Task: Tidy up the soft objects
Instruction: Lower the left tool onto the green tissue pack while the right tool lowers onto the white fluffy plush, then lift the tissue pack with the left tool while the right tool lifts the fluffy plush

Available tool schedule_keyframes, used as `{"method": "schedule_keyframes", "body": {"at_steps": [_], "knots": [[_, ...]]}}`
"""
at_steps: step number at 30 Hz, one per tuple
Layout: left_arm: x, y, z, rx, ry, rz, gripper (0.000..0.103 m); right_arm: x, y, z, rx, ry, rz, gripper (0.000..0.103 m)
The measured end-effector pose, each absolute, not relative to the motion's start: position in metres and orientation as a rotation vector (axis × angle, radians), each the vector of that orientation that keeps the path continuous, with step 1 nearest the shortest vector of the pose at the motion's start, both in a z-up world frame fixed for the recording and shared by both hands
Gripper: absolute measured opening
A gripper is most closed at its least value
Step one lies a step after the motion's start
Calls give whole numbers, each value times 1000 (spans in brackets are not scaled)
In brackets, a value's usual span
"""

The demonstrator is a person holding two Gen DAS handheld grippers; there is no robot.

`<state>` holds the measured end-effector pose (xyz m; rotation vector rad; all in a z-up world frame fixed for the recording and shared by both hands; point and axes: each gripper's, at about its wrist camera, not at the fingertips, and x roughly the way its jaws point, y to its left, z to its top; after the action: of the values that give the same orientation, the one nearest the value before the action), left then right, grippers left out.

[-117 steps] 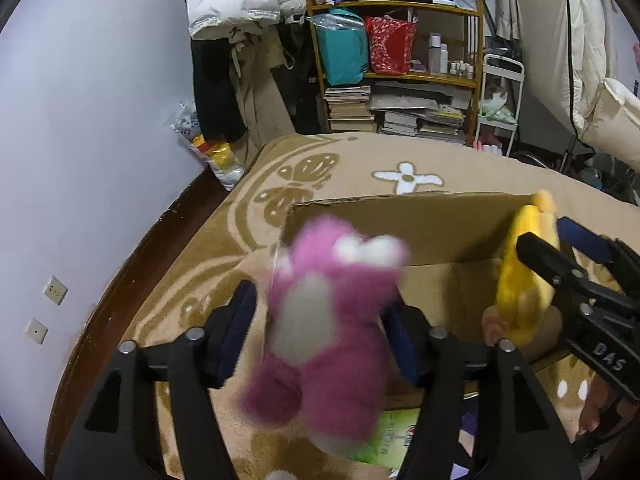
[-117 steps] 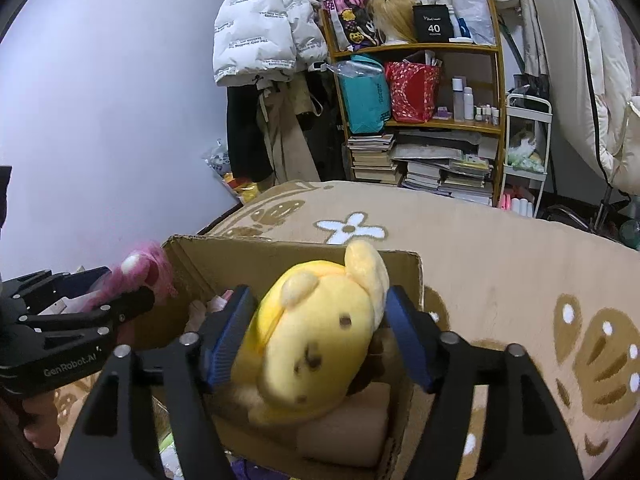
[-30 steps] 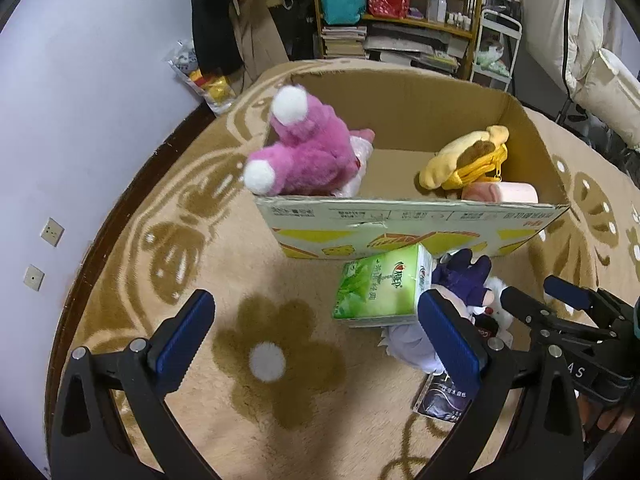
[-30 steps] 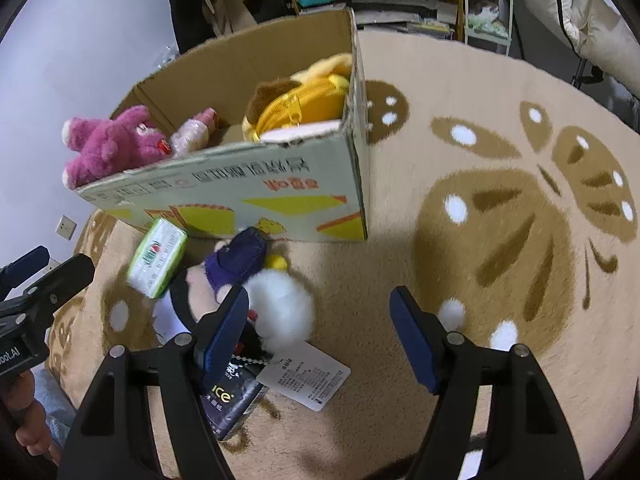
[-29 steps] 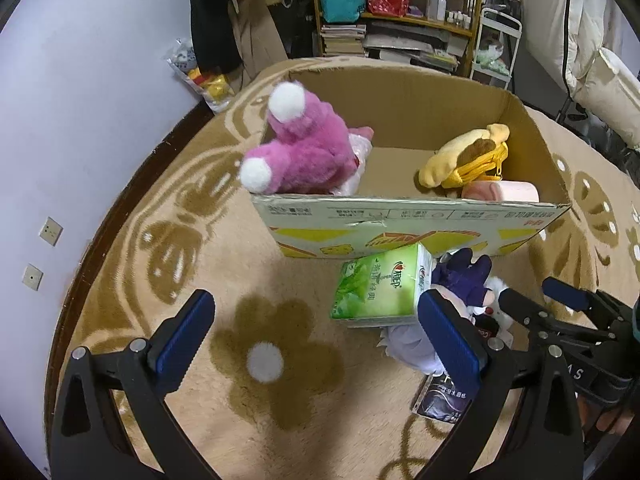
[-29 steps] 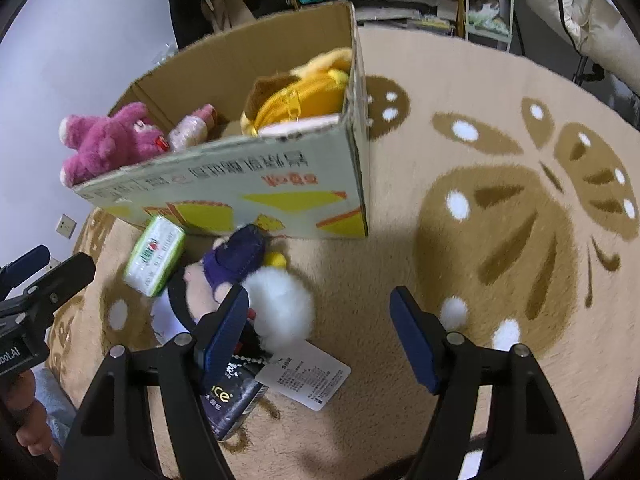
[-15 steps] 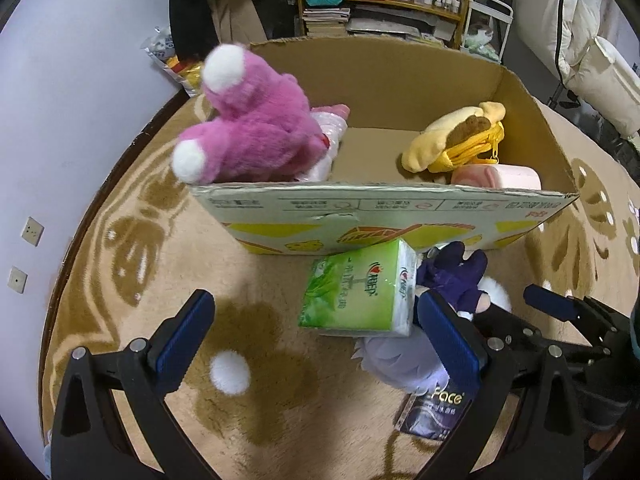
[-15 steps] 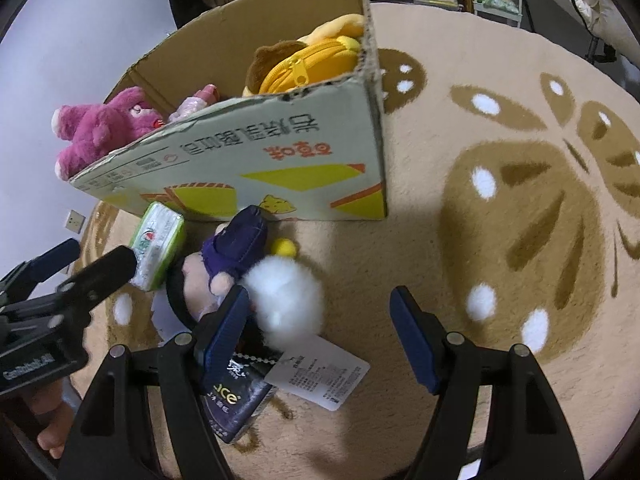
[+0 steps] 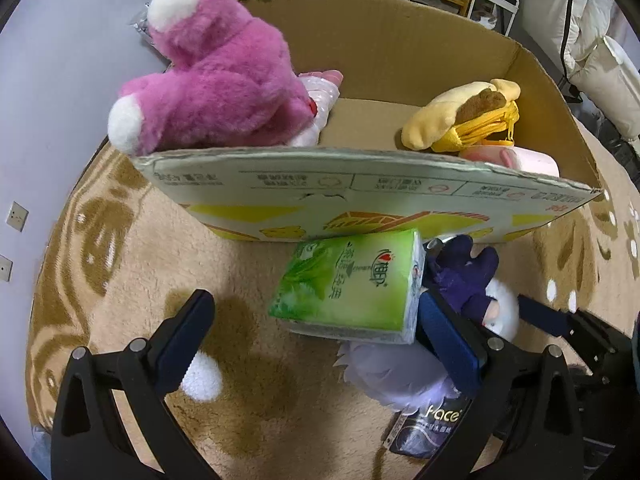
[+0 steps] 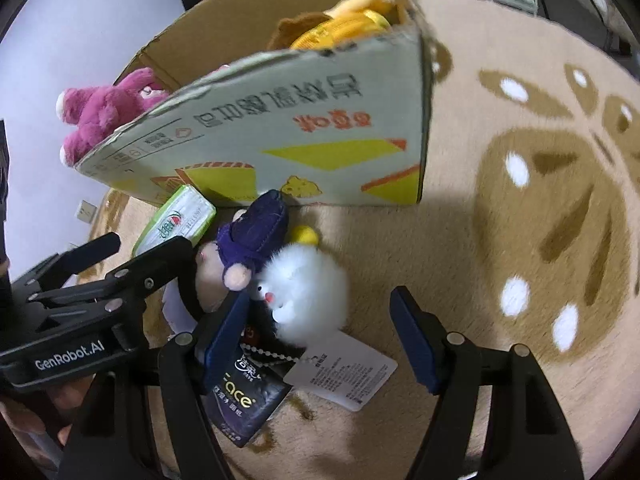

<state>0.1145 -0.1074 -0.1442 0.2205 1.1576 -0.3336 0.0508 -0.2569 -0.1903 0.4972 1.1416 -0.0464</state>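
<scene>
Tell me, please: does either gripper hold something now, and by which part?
Nothing is held. The left gripper and the right gripper are both open above the rug, pads pressing nothing.

Carpet (image 9: 120, 264): beige pile patterned with tan-brown flower and leaf shapes dotted in white. Cardboard box (image 9: 360, 196): plain brown inside, pale grey-white outside, printed with yellow and orange shapes and grey characters. Plush bear (image 9: 216, 80): magenta-pink with white paw and ear tips. Plush pouch (image 9: 460, 116): yellow with a brown patch and an orange-yellow zip. Tissue pack (image 9: 348, 284): bright green with a leaf pattern and white ends. Small doll (image 10: 256, 236): dark purple clothing, pale pink face. Fluffy toy (image 10: 308, 292): white. Flat packet (image 10: 244, 404): dark navy with white lettering. Both grippers, left (image 9: 316, 344) and right (image 10: 316, 340): black with blue jaw pads.
</scene>
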Motion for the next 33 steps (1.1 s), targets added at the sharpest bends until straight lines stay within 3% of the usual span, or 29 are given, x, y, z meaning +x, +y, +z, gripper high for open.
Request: {"method": "schedule_keyframes", "body": {"at_steps": [11,16,21,24,33], "knots": [[124,-102,-161,156,1205,-356,101,58,-247,-196,464,1152,-40,77],[125,-100,-165,162,1202,-357,98,62,-239,-196,420,1152,-32,69],[125,-110,-167,144,1208,-385,86,71,-224,-198,402,1152,-16,58],[125,-113,-168,125,1217,-418,78,76,-211,-197,378,1154,20,38],[119,-115,-168,110,1201,-396,76,76,-200,-187,342,1124,23,35]]}}
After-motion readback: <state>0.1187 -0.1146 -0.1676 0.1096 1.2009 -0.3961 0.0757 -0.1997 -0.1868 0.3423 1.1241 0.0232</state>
